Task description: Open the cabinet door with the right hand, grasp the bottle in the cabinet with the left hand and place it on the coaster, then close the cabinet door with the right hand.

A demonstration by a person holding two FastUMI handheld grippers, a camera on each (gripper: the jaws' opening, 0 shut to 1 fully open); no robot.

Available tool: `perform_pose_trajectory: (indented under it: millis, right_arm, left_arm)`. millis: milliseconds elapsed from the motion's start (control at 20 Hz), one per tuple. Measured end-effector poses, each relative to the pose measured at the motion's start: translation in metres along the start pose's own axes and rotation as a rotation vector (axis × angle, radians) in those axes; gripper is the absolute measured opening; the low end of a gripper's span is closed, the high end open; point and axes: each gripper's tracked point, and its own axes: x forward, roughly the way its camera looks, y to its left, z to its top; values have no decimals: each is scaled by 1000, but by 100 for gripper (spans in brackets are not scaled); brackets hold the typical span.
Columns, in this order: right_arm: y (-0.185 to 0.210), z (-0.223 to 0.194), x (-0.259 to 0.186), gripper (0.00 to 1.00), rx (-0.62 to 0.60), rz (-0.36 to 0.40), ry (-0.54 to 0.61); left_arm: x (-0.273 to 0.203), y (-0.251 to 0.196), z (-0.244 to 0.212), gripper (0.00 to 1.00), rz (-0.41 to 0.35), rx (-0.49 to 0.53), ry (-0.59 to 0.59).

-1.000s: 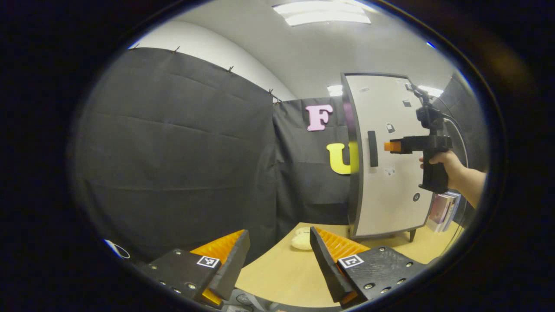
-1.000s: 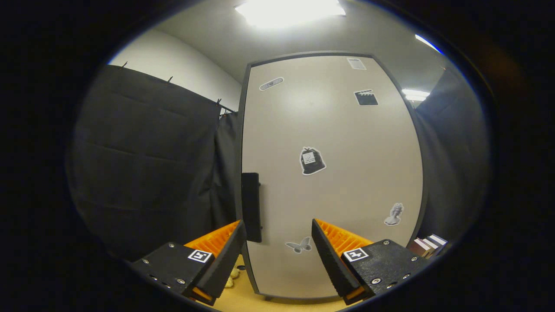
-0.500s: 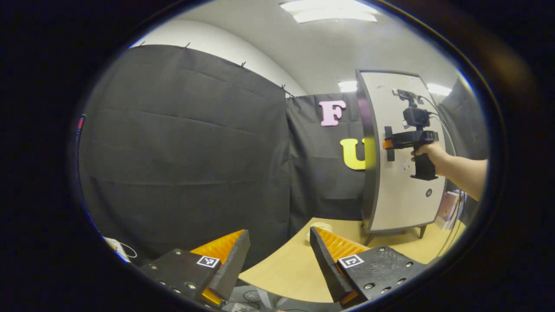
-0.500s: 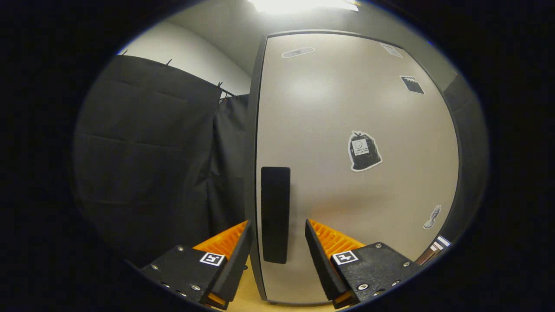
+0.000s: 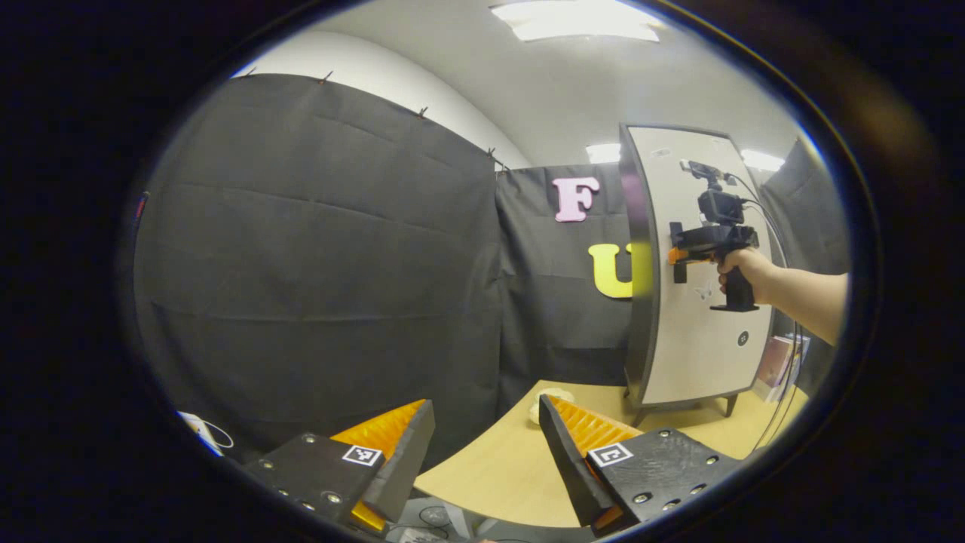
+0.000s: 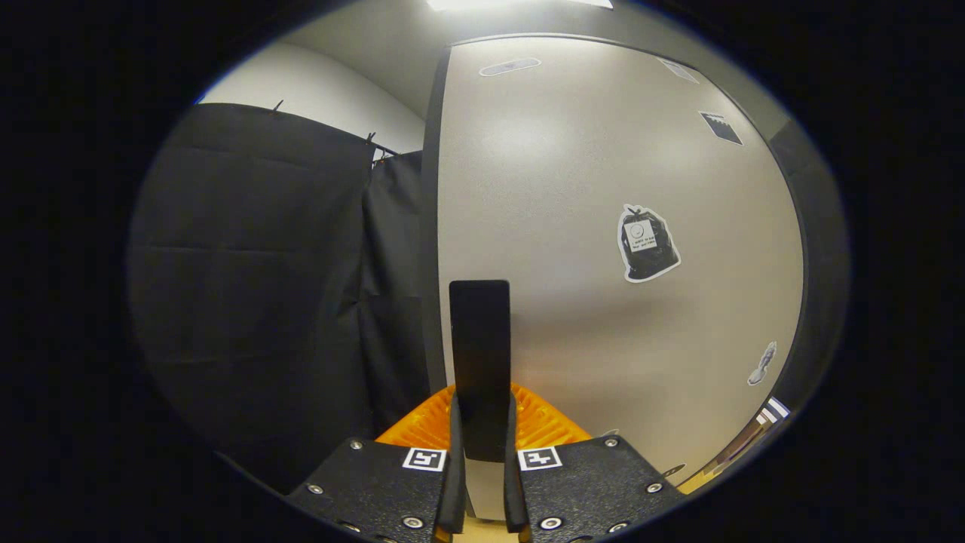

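opening the door is the step in hand: the right gripper (image 6: pixel 480 452) is clamped on the black handle (image 6: pixel 479 354) of the closed cabinet door (image 6: pixel 603 302). next, swing it outward. left gripper (image 5: pixel 486 445) waits, fingers apart, above the table (image 5: pixel 497 475). the bottle sits unseen inside; coaster (image 5: pixel 544 403) beside the cabinet.

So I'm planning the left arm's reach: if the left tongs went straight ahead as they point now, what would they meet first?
Probably the black cloth wall behind the table, left of the cabinet. The open left tongs aim past the cabinet, though depth is unclear.
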Motion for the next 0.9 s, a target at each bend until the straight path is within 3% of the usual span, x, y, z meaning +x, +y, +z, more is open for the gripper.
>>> perform_pose_trajectory:
  millis: [350, 600, 900]
  right_arm:
    - [1, 1, -20, 20, 13, 91, -3]
    - [-4, -2, -21, 20, 14, 126, 9]
    - [-9, -1, -32, 20, 23, 163, 13]
  left_arm:
    - [17, -49, 6, 83, -96, 15, -20]
    - [25, -80, 9, 87, -152, 5, -31]
    - [27, -113, 13, 83, -218, 5, -44]
